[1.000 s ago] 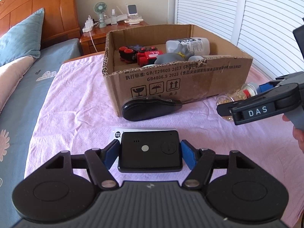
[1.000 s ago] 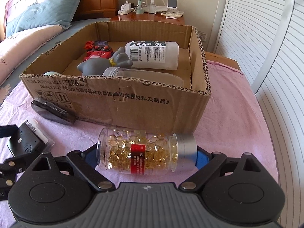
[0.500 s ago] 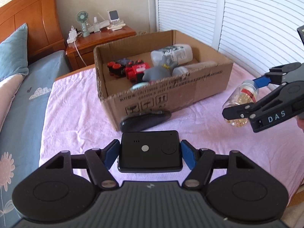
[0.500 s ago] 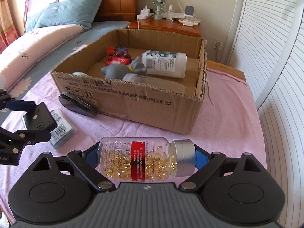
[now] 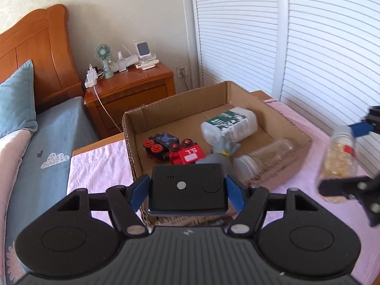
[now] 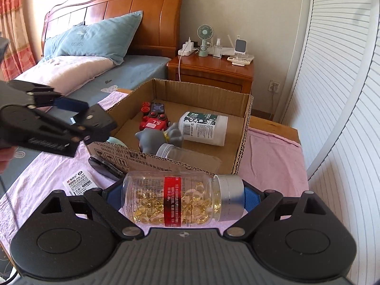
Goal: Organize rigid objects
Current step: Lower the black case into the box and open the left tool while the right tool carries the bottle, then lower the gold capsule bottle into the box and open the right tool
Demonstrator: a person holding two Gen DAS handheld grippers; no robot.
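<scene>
My left gripper is shut on a flat black device and holds it in the air above the near left corner of the open cardboard box. My right gripper is shut on a clear capsule bottle with a red label and silver cap, held lying sideways above the pink cloth in front of the box. The left gripper also shows in the right wrist view. The bottle shows blurred in the left wrist view. The box holds a red toy train, a grey figurine, a white bottle and a clear jar.
A black case and a white printed packet lie on the pink cloth before the box. A bed with a blue pillow is to the left. A wooden nightstand stands behind. White louvred doors are on the right.
Both grippers have risen with their loads. The left gripper has moved forward over the box's near left corner. The right gripper has lifted the bottle higher in front of the box.
</scene>
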